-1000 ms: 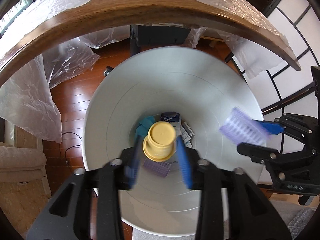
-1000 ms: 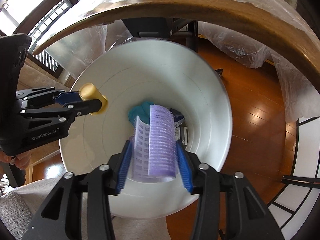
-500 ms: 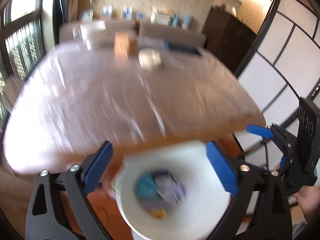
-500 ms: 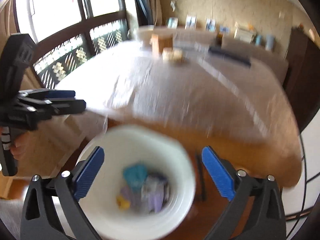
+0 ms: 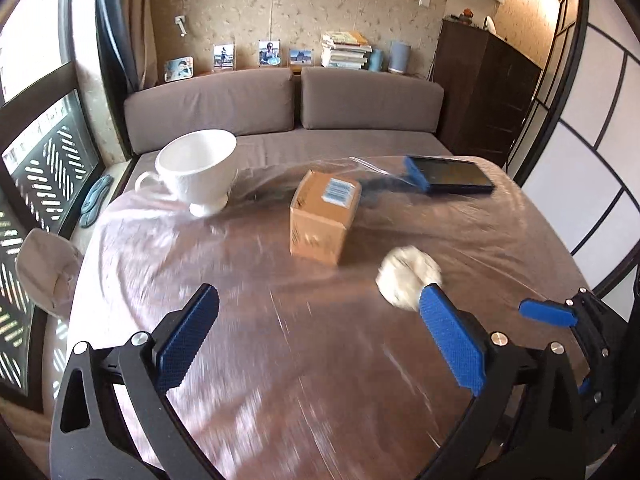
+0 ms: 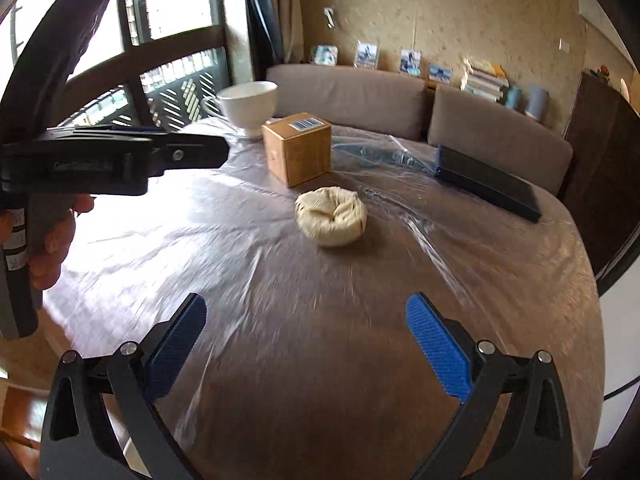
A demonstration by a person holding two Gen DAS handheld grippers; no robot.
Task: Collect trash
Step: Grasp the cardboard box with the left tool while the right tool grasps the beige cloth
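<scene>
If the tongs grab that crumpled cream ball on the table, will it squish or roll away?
The crumpled cream ball looks like soft folded cloth or paper, so it would probably squish rather than resist. It sits flat and dented, so it likely won't roll. The plastic sheet under it looks slick, so a push might slide it.

white cup (image 5: 199, 168); cardboard box (image 5: 322, 216); dark tablet (image 5: 450, 174); plastic-covered table (image 5: 280, 360); sofa (image 5: 280, 108)
</scene>
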